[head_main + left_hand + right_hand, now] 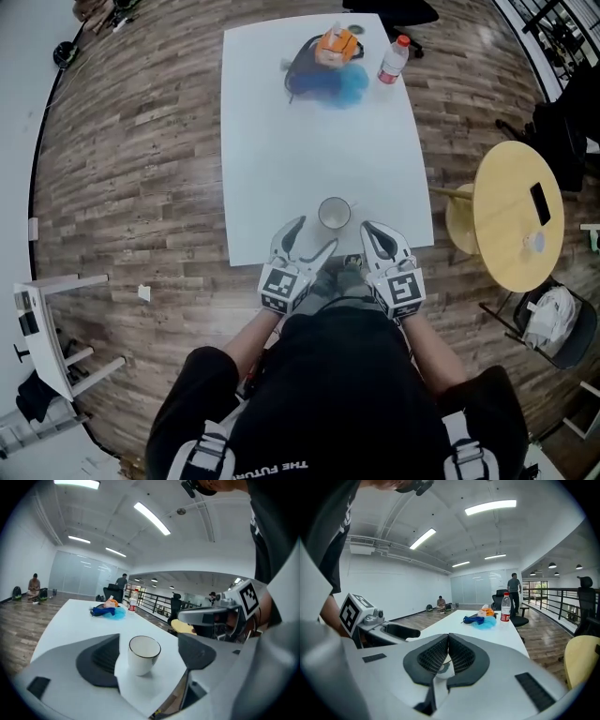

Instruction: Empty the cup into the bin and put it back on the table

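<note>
Left tool (309, 239): released. Its jaws stand apart just left of the cup, tips aimed at it. In the left gripper view the cup stands between the pads (101, 660) and touches neither.
Cup (335, 213): upright on the table (281, 141), at its near edge, between the tips of the two tools. It has a white wall and a dark rim.
Right tool (373, 232): clenched on nothing. The pads meet just right of the cup, apart from it.
Handling (judged): stiff, and probably glazed or enamelled, so the wall will be smooth and may slip in the pads. Likely light. A ceramic body would chip if knocked against the bin or set down hard.
Hold (judged): across the wall at mid-height, one pad on each side, below the rim. Seat the cup well into the pads before lifting. Keep it upright until it is over the bin.
Hidden, bin: in no view, so its place relative to the cup cannot be told.
Hidden, contents: the interior reads as plain white. What it holds, if anything, cannot be made out.
Hidden, handle: none shows, but the far side of the cup is unseen.
Hidden, right gripper view: the closed pads cover all of the cup except a sliver.
</note>
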Demonstrator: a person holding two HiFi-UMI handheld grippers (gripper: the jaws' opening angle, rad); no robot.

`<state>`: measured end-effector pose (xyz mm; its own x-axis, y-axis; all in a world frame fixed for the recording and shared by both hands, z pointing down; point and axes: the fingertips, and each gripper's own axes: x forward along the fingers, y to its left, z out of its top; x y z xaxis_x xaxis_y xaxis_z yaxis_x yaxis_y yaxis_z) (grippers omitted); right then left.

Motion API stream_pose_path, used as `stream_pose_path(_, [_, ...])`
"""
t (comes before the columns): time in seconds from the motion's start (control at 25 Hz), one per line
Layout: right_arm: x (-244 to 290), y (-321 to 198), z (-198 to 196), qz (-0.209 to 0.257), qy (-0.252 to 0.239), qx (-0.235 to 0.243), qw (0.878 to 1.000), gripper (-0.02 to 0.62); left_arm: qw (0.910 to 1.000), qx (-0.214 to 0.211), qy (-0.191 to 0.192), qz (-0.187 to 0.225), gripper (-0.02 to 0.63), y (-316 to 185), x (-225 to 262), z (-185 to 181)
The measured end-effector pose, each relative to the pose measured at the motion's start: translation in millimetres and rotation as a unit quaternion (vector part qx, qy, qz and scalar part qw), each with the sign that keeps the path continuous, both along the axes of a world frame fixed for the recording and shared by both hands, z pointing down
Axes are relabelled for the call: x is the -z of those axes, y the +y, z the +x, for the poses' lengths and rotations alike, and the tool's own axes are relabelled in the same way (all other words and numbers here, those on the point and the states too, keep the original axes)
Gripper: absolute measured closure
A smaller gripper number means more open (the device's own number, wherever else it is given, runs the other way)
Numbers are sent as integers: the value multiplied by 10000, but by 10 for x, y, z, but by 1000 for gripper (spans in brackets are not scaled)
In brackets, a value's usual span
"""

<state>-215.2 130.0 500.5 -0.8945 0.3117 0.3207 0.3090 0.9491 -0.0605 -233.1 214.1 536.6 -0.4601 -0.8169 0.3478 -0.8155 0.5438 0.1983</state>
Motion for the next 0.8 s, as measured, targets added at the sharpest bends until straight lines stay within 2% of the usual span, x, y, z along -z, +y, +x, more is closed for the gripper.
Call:
stream_pose_path(0.04, [-25, -20, -20, -10, 27, 23, 10000, 580, 9998, -131, -124, -101, 217, -46, -84, 5])
stream_pose_path(0.12, [-81, -75, -45, -16, 85, 61, 9999, 580, 9982, -366, -353, -333, 192, -114, -274, 14])
stream_pose_path(0.24, [-217, -180, -85, 7, 231, 75, 9997, 580, 9966, -551, -338, -513, 189, -195, -620, -42])
stream_pose_path(0.36, [-371, -255, -137, 40, 374, 104, 9992, 580, 9963, -626, -373, -446, 189, -306, -835, -165])
stream_pose_path(0.48, [-468, -325, -154, 66, 463, 89, 9989, 580, 9958, -732, -490, -262, 189, -457, -911, -231])
stream_pose_path(0.8, [-600, -345, -218, 55, 542, 79, 9985, 580, 9905, -1072, -857, -79, 190, -696, -938, -346])
